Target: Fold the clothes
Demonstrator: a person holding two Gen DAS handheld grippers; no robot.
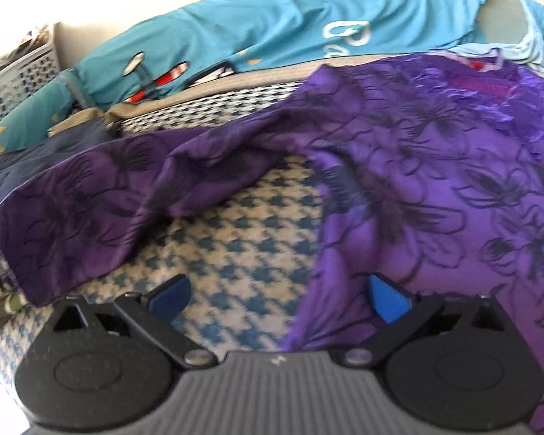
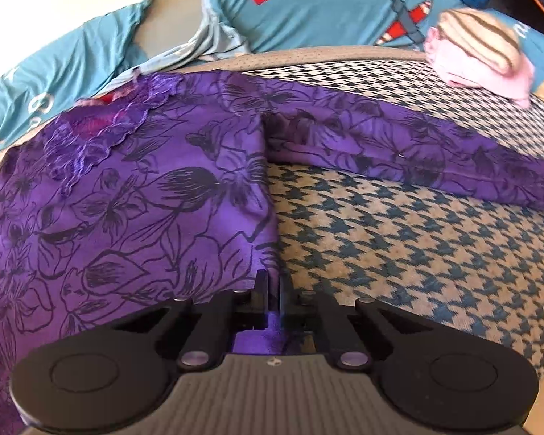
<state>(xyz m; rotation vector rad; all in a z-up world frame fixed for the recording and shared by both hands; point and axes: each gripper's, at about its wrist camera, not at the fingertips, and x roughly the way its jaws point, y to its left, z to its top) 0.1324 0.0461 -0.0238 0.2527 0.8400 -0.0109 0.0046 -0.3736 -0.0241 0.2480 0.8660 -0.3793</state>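
Houndstooth bedcover (image 1: 235, 217), teal printed bedding (image 1: 308, 21) behind.

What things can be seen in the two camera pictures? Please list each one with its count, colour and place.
purple top: one, purple with dark flower outlines and a lace neck, spread flat on the houndstooth cover, sleeves out to both sides.
houndstooth cover: one, cream and teal, under the top.
blue bedding: several pieces, count unclear, teal with aeroplane prints, behind the top.
pink cloth: one, pale pink, far right on the cover.
striped item: one, cream with brown stripes, on the pink cloth.
lattice basket: one, white, far left.
dark cloth: one, navy, left of the top's sleeve.
left gripper: one, black with blue pads, open over the top's edge.
right gripper: one, black, shut on the top's side edge.
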